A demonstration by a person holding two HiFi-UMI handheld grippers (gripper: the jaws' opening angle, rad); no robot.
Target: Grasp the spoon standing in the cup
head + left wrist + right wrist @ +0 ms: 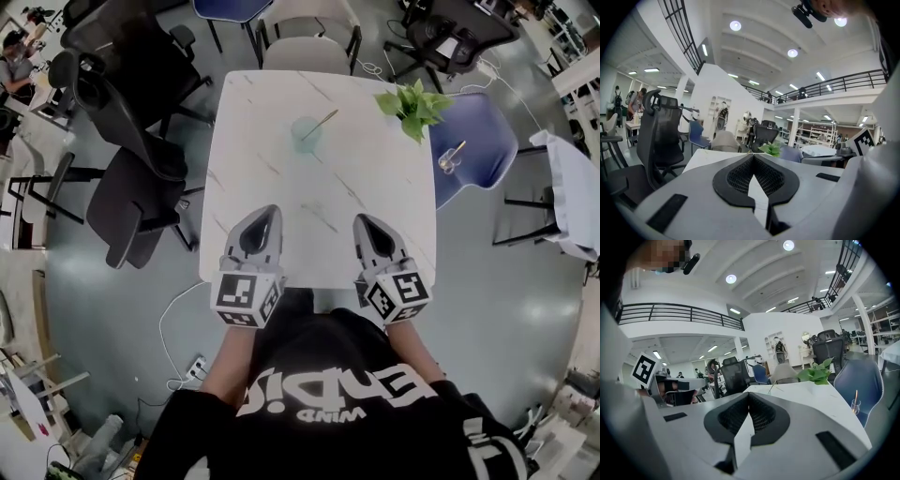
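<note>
A white marbled desk [375, 197] fills the middle of the head view, and the cup [305, 134], pale green and see-through, stands on the desk's far half, about midway across its width. The spoon [323, 120] stands in that cup, leaning so that its handle sticks out over the rim toward the desk's far right. A plant [412, 106] sits at the desk's far right corner. The left gripper [272, 212] hangs over the desk's near edge, left of centre, and the right gripper [359, 219] over the same edge, right of centre; both point toward the desk's far side and are well apart from the cup. In the left gripper view the fingers [738, 176] are clenched, tips meeting with nothing between them, and in the right gripper view the fingers [761, 414] are likewise pressed together and empty. Each gripper carries its marker cube at the end nearest the person [337, 403], who stands at the desk's near edge in a black shirt. A blue chair [483, 141] stands just beside the desk's right edge with a glass [450, 159] on its seat, and black chairs [131, 150] stand off the desk's left side
</note>
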